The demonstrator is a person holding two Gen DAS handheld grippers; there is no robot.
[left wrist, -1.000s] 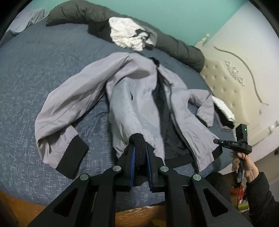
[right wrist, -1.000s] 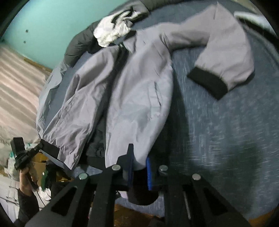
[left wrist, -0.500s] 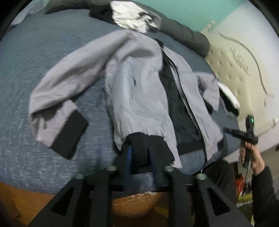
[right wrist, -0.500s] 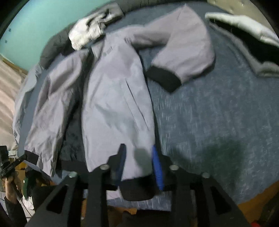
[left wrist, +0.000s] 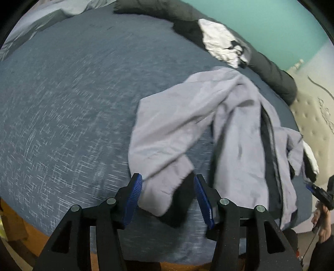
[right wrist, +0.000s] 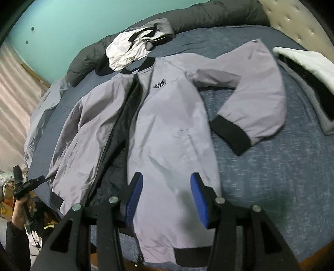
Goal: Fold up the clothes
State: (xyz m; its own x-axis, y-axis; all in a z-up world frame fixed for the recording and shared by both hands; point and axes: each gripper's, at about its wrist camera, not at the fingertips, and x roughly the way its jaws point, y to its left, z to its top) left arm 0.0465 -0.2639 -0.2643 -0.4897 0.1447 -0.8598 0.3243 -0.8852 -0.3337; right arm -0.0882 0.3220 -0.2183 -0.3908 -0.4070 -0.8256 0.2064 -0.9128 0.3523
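A light grey jacket with black cuffs and hem lies face up and unzipped on the dark blue bed. In the left wrist view the jacket lies to the right, and its near sleeve bends back toward me. My left gripper is open, its blue pads either side of that sleeve's black cuff. My right gripper is open above the jacket's lower front panel, holding nothing. The other sleeve ends in a black cuff.
A dark rolled duvet and a white-and-black garment lie at the far side of the bed. A white fleecy garment sits at the right. The padded cream headboard and teal wall lie beyond. A hand shows at the edge.
Both grippers have let go of the jacket's black hem and opened. The left gripper swung left to the sleeve cuff. The right gripper pulled back above the front panel.
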